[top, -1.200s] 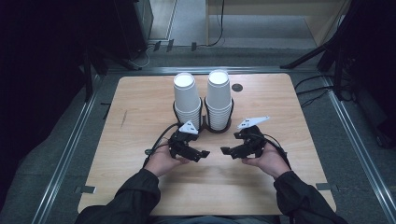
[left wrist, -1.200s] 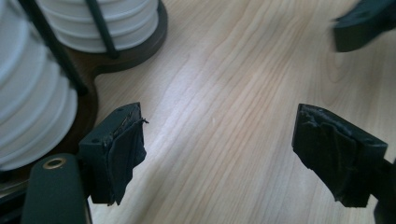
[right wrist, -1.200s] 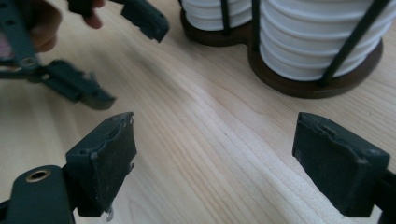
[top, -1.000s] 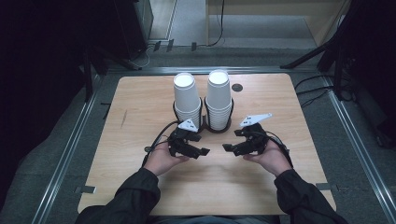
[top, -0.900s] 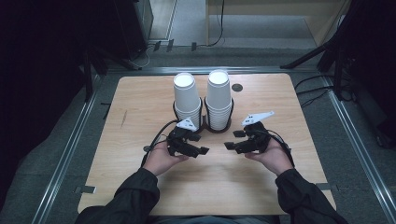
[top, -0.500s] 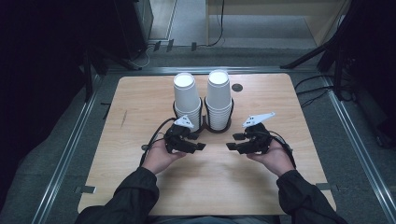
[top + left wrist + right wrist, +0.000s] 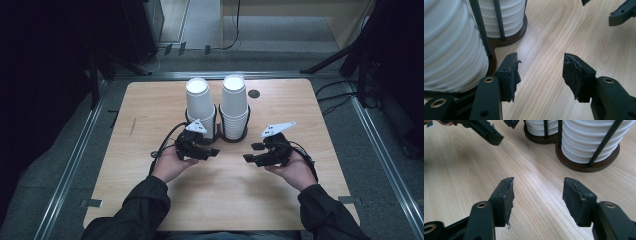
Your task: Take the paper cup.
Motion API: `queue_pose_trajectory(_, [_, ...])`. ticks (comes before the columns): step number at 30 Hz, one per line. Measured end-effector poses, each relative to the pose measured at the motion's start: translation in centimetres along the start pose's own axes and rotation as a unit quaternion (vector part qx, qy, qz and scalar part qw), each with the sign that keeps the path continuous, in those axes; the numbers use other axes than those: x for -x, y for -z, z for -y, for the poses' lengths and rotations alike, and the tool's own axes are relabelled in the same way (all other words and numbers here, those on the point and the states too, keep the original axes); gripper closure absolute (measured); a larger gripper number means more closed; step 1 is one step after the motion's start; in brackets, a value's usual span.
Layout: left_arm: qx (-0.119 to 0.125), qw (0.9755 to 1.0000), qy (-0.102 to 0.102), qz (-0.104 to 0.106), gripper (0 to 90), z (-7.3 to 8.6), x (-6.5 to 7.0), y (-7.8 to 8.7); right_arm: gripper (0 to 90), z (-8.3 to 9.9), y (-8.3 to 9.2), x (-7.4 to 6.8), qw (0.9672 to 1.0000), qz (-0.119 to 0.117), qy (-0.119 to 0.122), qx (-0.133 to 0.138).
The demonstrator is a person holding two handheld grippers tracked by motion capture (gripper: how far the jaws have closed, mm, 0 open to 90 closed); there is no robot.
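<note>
Two tall stacks of white paper cups, one on the left [image 7: 199,102] and one on the right [image 7: 234,100], stand in a dark wire holder [image 7: 232,137] at the middle of the wooden table [image 7: 150,115]. My left gripper [image 7: 212,152] lies level in front of the left stack and points right. Its jaws have just been closing a little, but in the left gripper view they [image 7: 540,62] still stand apart over bare wood, beside the near stack [image 7: 451,50]. My right gripper [image 7: 251,152] points left, and its jaws [image 7: 537,187] are also apart with nothing between them.
A small dark round hole [image 7: 254,93] sits in the table behind the right stack. The two grippers face each other across a strip of bare wood. Metal rails [image 7: 75,160] run along the table's sides, and cables [image 7: 340,95] lie on the floor at the right.
Both hands have drifted slightly apart from each other. The cup stacks have not moved.
</note>
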State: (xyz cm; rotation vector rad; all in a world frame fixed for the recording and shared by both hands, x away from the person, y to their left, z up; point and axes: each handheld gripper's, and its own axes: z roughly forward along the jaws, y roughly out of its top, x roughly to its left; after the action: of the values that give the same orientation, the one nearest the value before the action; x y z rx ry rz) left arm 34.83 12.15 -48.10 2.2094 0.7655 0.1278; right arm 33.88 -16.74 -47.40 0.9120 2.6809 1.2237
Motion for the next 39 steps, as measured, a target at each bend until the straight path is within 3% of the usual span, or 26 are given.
queue_pose_trajectory(7, [0.009, 1.0000, 0.002, 0.002, 56.0, -0.6, 0.3, -0.3, 42.6, 0.2, 0.2, 0.3, 0.9998, -0.011, -0.017, -0.005])
queue_pose_trajectory(11, [0.009, 0.9999, -0.006, 0.002, 57.2, -1.1, 0.4, -0.4, 40.4, 0.2, 0.3, 0.3, 0.9999, -0.010, -0.009, -0.009])
queue_pose_trajectory(14, [0.014, 0.9999, 0.007, 0.006, 59.2, -1.2, 0.3, -0.3, 39.0, -0.1, 0.3, 0.6, 0.9999, -0.004, -0.012, -0.012])
queue_pose_trajectory(18, [0.021, 0.9997, 0.010, -0.004, 71.1, -1.2, -0.1, 0.3, 40.4, -0.7, 0.7, 1.0, 0.9999, 0.000, 0.010, -0.012])
queue_pose_trajectory(25, [0.029, 0.9993, 0.022, -0.003, 79.1, -2.3, -0.5, 0.4, 37.8, -3.4, 1.6, 1.4, 0.9999, 0.001, 0.009, -0.005])
queue_pose_trajectory(28, [0.038, 0.9985, 0.039, -0.009, 84.1, -2.9, -0.5, 0.3, 36.3, -4.8, 2.1, 1.8, 0.9999, 0.002, 0.010, -0.001])
queue_pose_trajectory(33, [0.043, 0.9983, 0.034, -0.020, 88.0, -3.8, 0.0, -0.1, 34.6, -6.5, 2.6, 2.3, 0.9999, 0.006, 0.011, 0.009])
queue_pose_trajectory(38, [0.045, 0.9973, 0.052, -0.025, 88.8, -4.9, 0.2, -0.3, 30.7, -7.9, 3.0, 2.4, 0.9996, 0.008, 0.027, 0.007])
queue_pose_trajectory(39, [0.047, 0.9968, 0.055, -0.034, 89.5, -5.1, 0.2, -0.3, 30.1, -8.3, 3.1, 2.5, 0.9996, 0.003, 0.026, 0.007])
